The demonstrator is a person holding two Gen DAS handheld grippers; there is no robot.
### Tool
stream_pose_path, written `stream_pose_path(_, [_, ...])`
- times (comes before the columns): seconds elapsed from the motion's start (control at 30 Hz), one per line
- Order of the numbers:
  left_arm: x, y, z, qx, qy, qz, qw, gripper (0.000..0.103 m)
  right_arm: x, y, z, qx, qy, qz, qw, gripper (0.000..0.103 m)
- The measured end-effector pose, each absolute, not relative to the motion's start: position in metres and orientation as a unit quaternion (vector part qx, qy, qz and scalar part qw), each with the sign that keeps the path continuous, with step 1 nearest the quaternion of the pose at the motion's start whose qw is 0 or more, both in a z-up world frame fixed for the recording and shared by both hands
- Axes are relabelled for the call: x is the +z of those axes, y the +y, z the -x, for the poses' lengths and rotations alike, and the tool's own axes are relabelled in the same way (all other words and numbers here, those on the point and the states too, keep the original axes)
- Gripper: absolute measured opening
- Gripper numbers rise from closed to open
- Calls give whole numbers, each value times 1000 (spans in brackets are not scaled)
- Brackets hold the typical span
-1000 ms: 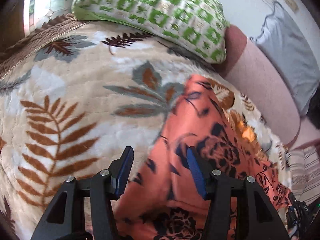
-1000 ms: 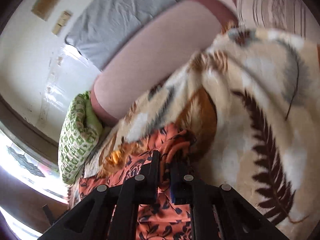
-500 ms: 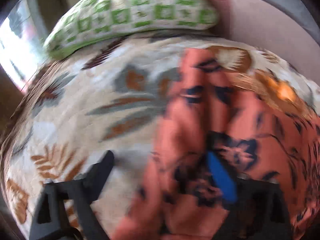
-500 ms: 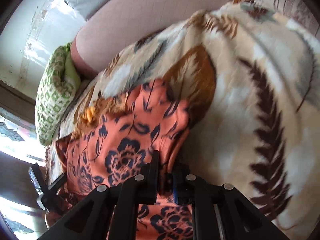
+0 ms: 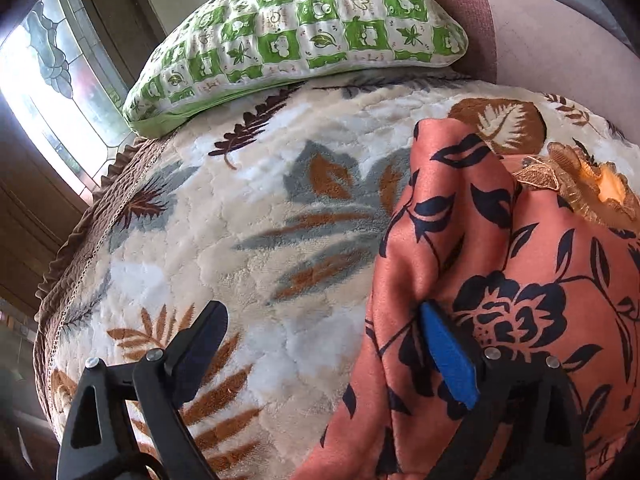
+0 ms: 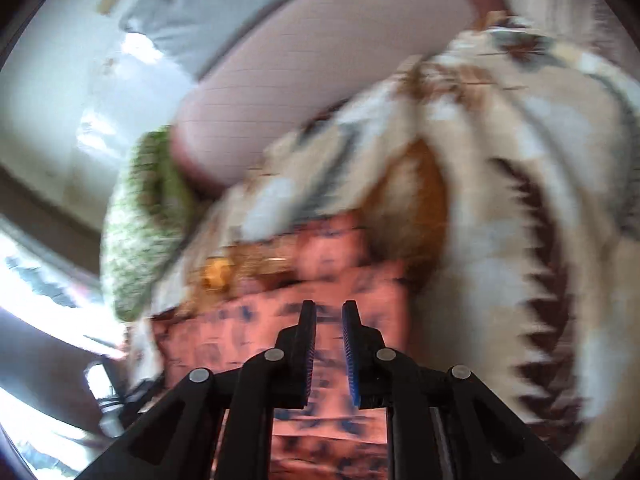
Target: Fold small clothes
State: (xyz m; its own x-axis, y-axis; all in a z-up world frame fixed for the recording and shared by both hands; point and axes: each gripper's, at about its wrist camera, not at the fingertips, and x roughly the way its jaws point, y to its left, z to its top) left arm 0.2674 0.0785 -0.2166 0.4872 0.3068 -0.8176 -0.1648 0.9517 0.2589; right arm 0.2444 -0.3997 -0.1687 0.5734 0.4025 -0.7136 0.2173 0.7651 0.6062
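Two hand-held grippers over orange floral garment [image 5: 500, 264], lying bunched on leaf-patterned blanket [image 5: 248, 216] near green checked pillow [image 5: 304, 28]. Left hand-held gripper [image 5: 324, 344]: jaws spread wide, just opened, right pad against cloth edge, nothing clamped. Right hand-held gripper [image 6: 329, 320]: jaws just parting, narrow gap, nothing between pads, garment directly beneath; view blurred.

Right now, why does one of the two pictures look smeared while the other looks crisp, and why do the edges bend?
Right wrist view: motion blur smears the orange floral garment and leaf-print blanket; only the gripper stays sharp. Left wrist view: crisp, daylight glaring through the window. Both: fisheye lenses curve the edges and darken the corners.
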Motion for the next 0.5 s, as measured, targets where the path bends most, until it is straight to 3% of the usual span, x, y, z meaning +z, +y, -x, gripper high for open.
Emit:
stream_pose_path(0.17, [-212,88,-266,144,489,-71,857,97,-196,-334,-268,91,493,-273,821,16])
stream_pose_path(0.23, [-209,93,-267,143,490,-61,858,97,-223,-324,-274,71,545,-244,799,15])
stream_pose_path(0.5, [-188,117,-264,59,495,98,861,93,-198,-317,-268,92,508,-255,817,16])
